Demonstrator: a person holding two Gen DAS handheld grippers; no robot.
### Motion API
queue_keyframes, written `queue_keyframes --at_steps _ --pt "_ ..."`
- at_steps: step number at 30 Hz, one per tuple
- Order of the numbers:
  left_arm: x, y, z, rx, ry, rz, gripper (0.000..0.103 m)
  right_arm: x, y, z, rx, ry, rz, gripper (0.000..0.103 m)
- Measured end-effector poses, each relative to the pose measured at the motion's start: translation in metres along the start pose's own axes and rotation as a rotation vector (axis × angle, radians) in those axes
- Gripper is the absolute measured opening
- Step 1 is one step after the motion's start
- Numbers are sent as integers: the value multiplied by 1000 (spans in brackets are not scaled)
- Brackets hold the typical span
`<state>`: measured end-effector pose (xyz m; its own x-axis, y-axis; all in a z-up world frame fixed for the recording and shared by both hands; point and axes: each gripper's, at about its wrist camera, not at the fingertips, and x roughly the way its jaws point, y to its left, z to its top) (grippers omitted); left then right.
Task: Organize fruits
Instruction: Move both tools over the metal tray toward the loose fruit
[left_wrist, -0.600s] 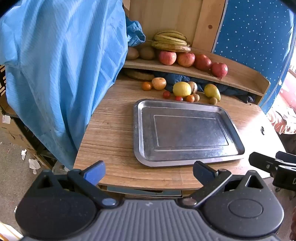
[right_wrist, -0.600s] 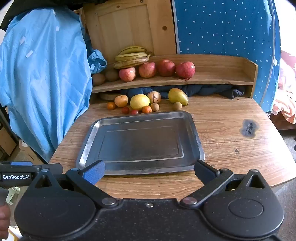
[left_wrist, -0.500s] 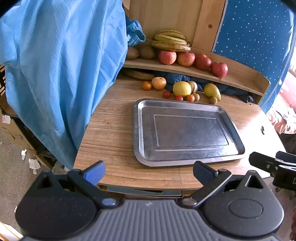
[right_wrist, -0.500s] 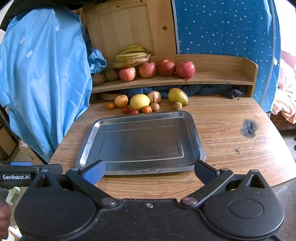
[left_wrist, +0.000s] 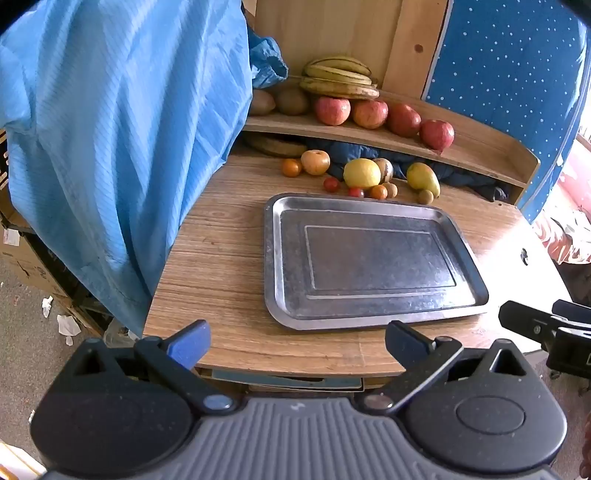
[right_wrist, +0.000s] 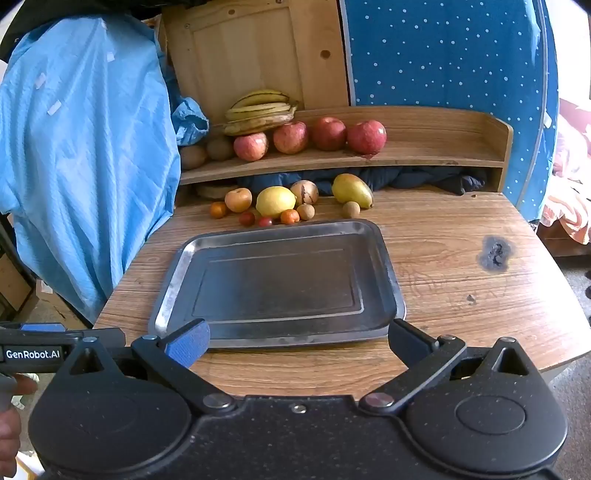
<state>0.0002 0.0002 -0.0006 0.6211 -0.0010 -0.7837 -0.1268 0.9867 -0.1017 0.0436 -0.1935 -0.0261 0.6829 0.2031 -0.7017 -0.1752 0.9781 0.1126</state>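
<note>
1. both claws are spread wide with nothing in them: our left claw (left_wrist: 297, 341) and right claw (right_wrist: 298, 341) hang at the near edge of the tabletop (right_wrist: 461, 295), well short of any fruit.
2. the metal tray (right_wrist: 388, 258) lies bare; the loose fruit sits in a tight row just behind its far rim, so a reach over the tray could clip that rim and shove it into the row.
3. the lemon (right_wrist: 275, 201) has cherry tomatoes (right_wrist: 246, 218) right against it; a wide claw closing there may knock them rolling.
4. the pear (right_wrist: 351, 190) is tapered and could slip out.
5. apples (right_wrist: 365, 136) and bananas (right_wrist: 262, 110) on the shelf (right_wrist: 443, 157) could roll off if nudged.
</note>
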Motion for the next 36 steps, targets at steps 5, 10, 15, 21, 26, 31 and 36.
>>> queue_keyframes --at_steps 5,10,15,21,26,31,36 --pt "0 -2 -3 0 -1 2 102 0 -1 0 0 1 0 102" --pt "0 -2 -2 1 3 3 102 0 -3 -1 0 2 1 102" --pt "4 -5 -7 2 6 8 102 0 -3 -1 1 2 1 102" --pt "3 -4 -8 2 12 10 102 0 -4 -1 2 4 1 102" --pt "4 -5 -7 4 18 14 102 -1 -4 -1 2 4 1 102" --pt "4 -5 -7 4 19 14 102 -1 -5 -1 2 5 1 102" --pt "4 -6 -8 5 20 15 102 0 -4 2 2 7 1 102"
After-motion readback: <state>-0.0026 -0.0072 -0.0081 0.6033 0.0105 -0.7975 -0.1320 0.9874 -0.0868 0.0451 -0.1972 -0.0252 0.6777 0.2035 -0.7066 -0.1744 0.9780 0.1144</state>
